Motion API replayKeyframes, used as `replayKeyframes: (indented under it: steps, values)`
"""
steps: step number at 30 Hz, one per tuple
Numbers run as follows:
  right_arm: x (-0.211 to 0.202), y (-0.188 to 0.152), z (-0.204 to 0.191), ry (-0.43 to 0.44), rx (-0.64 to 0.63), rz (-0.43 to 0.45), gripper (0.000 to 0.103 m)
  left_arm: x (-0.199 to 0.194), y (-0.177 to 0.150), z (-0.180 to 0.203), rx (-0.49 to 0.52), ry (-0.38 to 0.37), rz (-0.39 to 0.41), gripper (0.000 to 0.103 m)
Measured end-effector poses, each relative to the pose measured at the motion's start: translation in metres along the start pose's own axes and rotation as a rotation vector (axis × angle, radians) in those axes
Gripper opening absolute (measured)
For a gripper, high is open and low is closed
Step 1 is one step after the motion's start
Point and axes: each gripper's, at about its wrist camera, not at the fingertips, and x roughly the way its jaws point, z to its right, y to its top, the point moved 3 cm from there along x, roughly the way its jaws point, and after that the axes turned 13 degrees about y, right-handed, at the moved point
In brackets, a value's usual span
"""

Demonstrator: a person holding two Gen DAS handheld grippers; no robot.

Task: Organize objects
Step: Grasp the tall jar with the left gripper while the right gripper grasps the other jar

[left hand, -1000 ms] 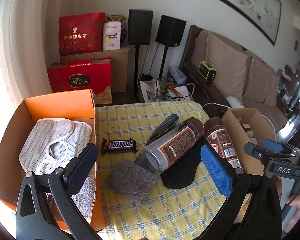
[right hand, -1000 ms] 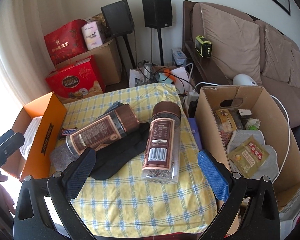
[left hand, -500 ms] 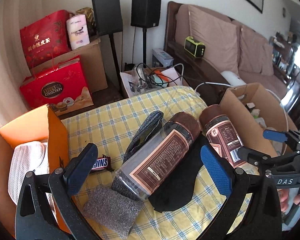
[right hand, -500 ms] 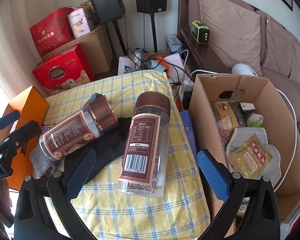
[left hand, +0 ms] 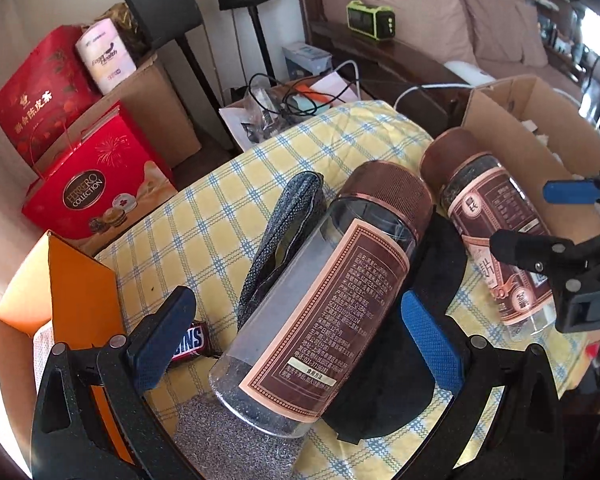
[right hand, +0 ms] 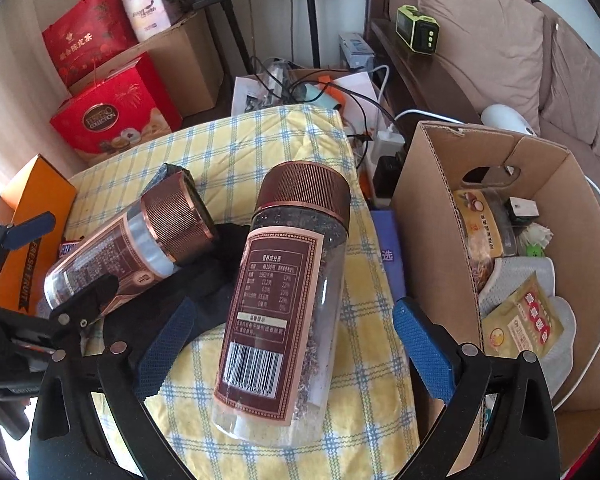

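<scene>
**Two jars down on the checked cloth, both hand-held grippers spread**

Far left: orange box (left hand: 80,292) at edge of the surface (left hand: 204,216), which wears a yellow-and-blue checked cloth. Snickers bar (left hand: 190,342) just beside the box, partly behind the left finger of the left hand-held gripper (left hand: 296,336).

Left hand-held gripper: fingers wide apart, nothing clamped. Left jar (left hand: 324,312) lies on its side btwn the two fingers, base toward camera, brown cap pointing away & right. Can't tell if either pad touches it. Jar rests on a black cloth (left hand: 384,392), its base over a grey scrub pad (left hand: 228,440); a grey speckled pouch (left hand: 284,232) sits just beside it on the left.

Right of that: right jar (right hand: 288,300), also on its side, cap away from camera, barcode end near. It lies btwn the fingers of the right hand-held gripper (right hand: 296,344), closer to the left finger; its left flank overlaps the black cloth. Right hand-held gripper: fingers apart, holding nothing.

Far right: open cardboard box (right hand: 432,216) just off the surface edge, w/ snack packets and a white mesh item inside. Behind: red gift boxes (right hand: 108,120), speakers on stands, brown sofa.
</scene>
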Motion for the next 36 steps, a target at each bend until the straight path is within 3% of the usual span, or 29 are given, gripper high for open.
replayKeyframes:
  steps: [5, 7, 11, 14, 16, 25, 36]
  values:
    - [0.013, 0.006, 0.005, -0.001, 0.017, -0.033, 0.095, 0.010, 0.002, 0.019, 0.082, 0.043, -0.008, 0.103]
    - [0.017, 0.007, 0.007, -0.001, 0.027, -0.042, 0.094, 0.015, 0.003, 0.025, 0.116, 0.058, -0.019, 0.098]
    - [0.025, 0.007, 0.012, 0.003, 0.046, -0.069, 0.080, 0.020, 0.002, 0.038, 0.176, 0.055, -0.032, 0.077]
    - [0.029, 0.006, 0.011, 0.034, 0.048, -0.082, 0.069, 0.020, 0.002, 0.042, 0.182, 0.075, -0.012, 0.074]
    - [0.028, 0.005, 0.010, 0.029, 0.048, -0.076, 0.069, 0.017, 0.003, 0.040, 0.153, 0.066, -0.005, 0.072]
    - [0.001, 0.002, 0.002, 0.061, 0.045, 0.026, 0.068, -0.012, 0.010, -0.003, -0.102, -0.107, 0.004, 0.063]
    - [-0.045, 0.001, -0.038, 0.151, 0.008, 0.090, 0.068, -0.066, -0.003, -0.050, -0.270, -0.151, 0.082, 0.063]
